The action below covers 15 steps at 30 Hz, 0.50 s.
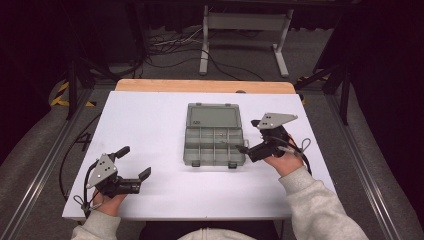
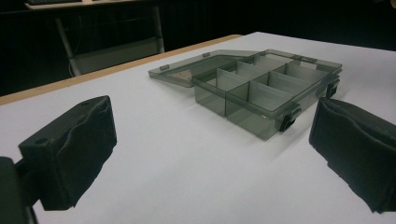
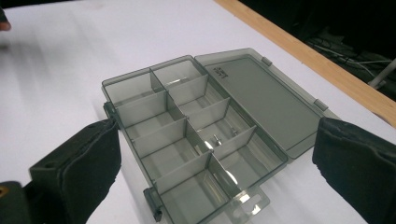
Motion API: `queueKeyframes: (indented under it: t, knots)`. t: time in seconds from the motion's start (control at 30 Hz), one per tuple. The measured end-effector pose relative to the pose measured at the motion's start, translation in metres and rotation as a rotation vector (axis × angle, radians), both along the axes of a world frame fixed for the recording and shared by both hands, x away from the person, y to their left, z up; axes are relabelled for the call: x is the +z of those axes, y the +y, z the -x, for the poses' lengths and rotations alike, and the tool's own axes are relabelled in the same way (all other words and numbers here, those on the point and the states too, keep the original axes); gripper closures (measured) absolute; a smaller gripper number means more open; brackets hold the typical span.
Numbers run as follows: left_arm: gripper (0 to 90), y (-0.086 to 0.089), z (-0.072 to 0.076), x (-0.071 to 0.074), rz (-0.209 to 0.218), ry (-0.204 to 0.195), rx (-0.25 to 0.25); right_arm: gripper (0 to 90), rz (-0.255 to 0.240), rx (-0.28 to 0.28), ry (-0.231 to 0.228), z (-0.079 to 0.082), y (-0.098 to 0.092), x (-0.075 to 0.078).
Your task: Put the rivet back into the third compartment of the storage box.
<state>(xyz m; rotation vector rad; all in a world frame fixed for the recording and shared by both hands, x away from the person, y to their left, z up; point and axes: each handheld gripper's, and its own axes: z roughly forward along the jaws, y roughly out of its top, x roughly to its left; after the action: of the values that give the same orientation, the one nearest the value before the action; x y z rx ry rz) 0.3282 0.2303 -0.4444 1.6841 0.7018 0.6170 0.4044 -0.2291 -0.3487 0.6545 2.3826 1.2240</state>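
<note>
Smoky plastic box: see-through grey organiser case (image 1: pixel 214 134) lying open on the white bench (image 1: pixel 150 130), lid (image 3: pixel 261 95) folded flat on the far side from the claws, latches on the near edge.
Where it sits: just left of the right claw (image 1: pixel 246 145) in the high view, its right wall almost touching that claw's tip; well apart from the left claw (image 1: pixel 134 161), off to that claw's front right.
Right claw: jaws gaping wide, nothing between the pads. In the right gripper view the divided tray lies straight ahead between the two black jaws.
Left claw: also spread wide and empty, resting low over bare bench, pointing toward the case.
Contents: a couple of tiny metal bits (image 3: pixel 223 136) in one middle compartment, look like small screws, honestly too small to be sure. The other cells look empty.
Step in hand (my guess): the right claw just dropped a part in and is backing off, or it's lining up for the lid.
Doing it well: keep the open jaws clear of that thin wall, since the case looks light and will skate on the smooth sheet. If closing the lid comes next, steady the near edge with the left claw first, then swing the lid over slowly.
</note>
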Motion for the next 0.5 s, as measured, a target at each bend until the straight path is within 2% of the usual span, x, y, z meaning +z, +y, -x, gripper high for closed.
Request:
queueKeyframes:
  t: [0.07, 0.17, 0.5]
  knots:
    - [1.3, 0.000, 0.000, 0.000, -0.005, 0.004, -0.002, 1.4, -0.026, -0.004, -0.015, 0.005, -0.008, -0.003]
    - [1.3, 0.000, 0.000, 0.001, -0.009, 0.005, -0.003, 1.3, -0.040, -0.008, -0.024, 0.010, -0.014, -0.006]
    - [1.3, -0.002, 0.001, 0.001, -0.008, 0.003, -0.005, 1.0, -0.142, -0.035, -0.080, 0.037, -0.050, -0.031]
